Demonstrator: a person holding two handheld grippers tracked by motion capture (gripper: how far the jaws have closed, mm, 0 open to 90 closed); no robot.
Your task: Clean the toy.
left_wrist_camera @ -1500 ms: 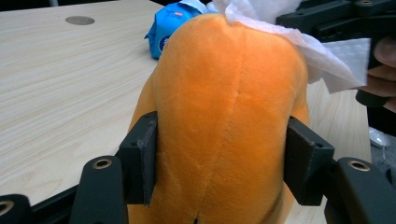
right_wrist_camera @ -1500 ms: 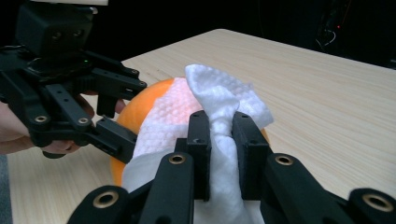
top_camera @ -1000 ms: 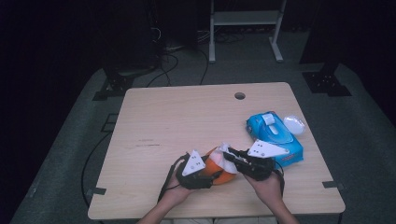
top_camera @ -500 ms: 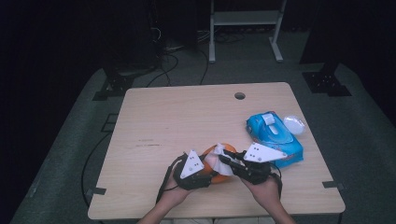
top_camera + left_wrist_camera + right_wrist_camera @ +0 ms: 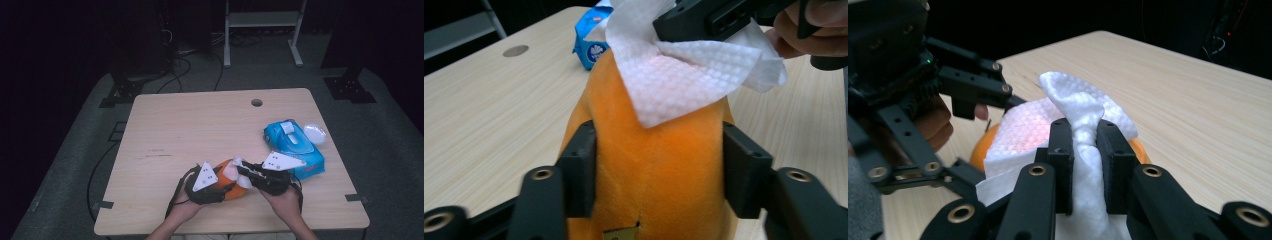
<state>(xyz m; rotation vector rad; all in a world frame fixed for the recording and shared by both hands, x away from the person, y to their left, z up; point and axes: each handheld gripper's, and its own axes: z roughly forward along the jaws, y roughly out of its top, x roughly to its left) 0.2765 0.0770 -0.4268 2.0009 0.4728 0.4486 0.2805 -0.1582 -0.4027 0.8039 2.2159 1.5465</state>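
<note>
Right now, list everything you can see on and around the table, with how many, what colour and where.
Orange plush toy: one, orange, near front edge of table, between the left gripper's pads.
White tissue: one, white, draped over the toy, pinched by the right gripper.
Tissue pack: one, blue, right side of table.
White lid-like piece: one, white, beside the pack at the right edge.
Table: one, light wood, with a round hole near the far edge.
Metal rack: one, pale, on the floor behind.
Left gripper: black, jaws just opening wider, still against the toy's sides.
Right gripper: black, shut on the tissue.
</note>
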